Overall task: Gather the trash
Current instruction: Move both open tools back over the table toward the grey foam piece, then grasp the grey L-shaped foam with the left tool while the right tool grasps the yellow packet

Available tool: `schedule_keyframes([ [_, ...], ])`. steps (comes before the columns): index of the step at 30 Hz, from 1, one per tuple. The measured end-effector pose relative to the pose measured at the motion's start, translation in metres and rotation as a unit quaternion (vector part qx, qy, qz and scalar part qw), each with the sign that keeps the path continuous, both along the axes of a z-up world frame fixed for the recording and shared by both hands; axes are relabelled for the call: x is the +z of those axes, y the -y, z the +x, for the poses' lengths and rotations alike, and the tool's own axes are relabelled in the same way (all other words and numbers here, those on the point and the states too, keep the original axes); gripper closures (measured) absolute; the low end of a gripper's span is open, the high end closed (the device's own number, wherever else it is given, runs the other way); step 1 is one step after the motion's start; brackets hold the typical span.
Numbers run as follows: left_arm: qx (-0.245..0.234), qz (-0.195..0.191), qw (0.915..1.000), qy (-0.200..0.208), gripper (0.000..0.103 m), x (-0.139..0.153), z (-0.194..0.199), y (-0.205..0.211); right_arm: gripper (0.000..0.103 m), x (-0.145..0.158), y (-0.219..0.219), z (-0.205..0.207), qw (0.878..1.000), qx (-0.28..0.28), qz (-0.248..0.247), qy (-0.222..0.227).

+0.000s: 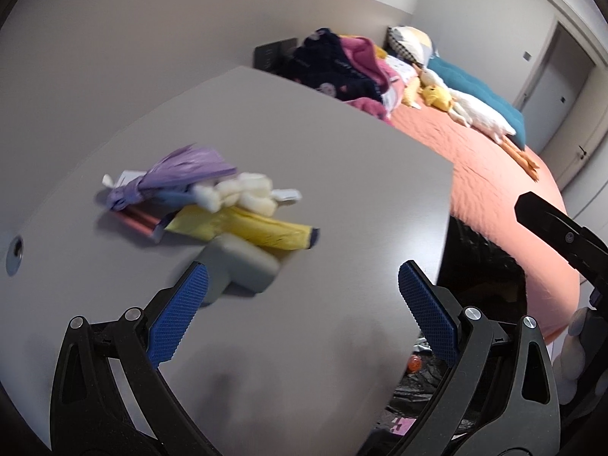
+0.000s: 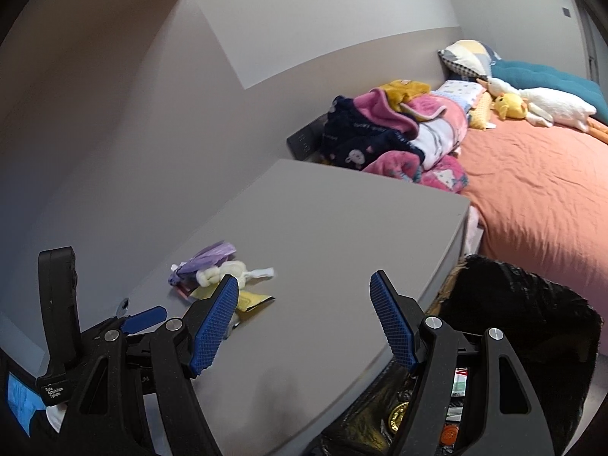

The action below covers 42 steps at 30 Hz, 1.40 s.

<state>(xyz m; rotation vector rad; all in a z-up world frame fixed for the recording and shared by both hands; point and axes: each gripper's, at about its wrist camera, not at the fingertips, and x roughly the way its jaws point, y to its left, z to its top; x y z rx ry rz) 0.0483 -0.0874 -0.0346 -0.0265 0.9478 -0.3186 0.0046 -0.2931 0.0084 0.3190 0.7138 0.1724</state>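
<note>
Bed (image 2: 539,190) runs beyond table's far-right corner. Grey table (image 1: 342,174) fills both views. Black-lined bin (image 2: 524,304) tucked against table's right edge, likely so trash drops straight off. Trash pile (image 1: 212,197) clustered near left edge: purple bag, white wads, yellow wrapper, grey block nearest. Left gripper (image 1: 304,285) spread wide, empty, aimed toward pile. Right gripper (image 2: 304,296) also gaping, empty, waiting near front edge.
</note>
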Motion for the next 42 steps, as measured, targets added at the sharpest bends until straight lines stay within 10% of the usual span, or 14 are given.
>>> schedule_keyframes([
  [27, 0.027, 0.032, 0.9985, -0.035, 0.007, -0.069, 0.044, -0.03, 0.03, -0.042, -0.064, 0.061, 0.997, 0.046, -0.028, -0.064],
  [42, 0.017, 0.02, 0.9994, -0.024, 0.025, -0.067, 0.037, -0.052, 0.03, -0.067, -0.097, 0.092, 0.992, 0.086, -0.023, -0.092],
])
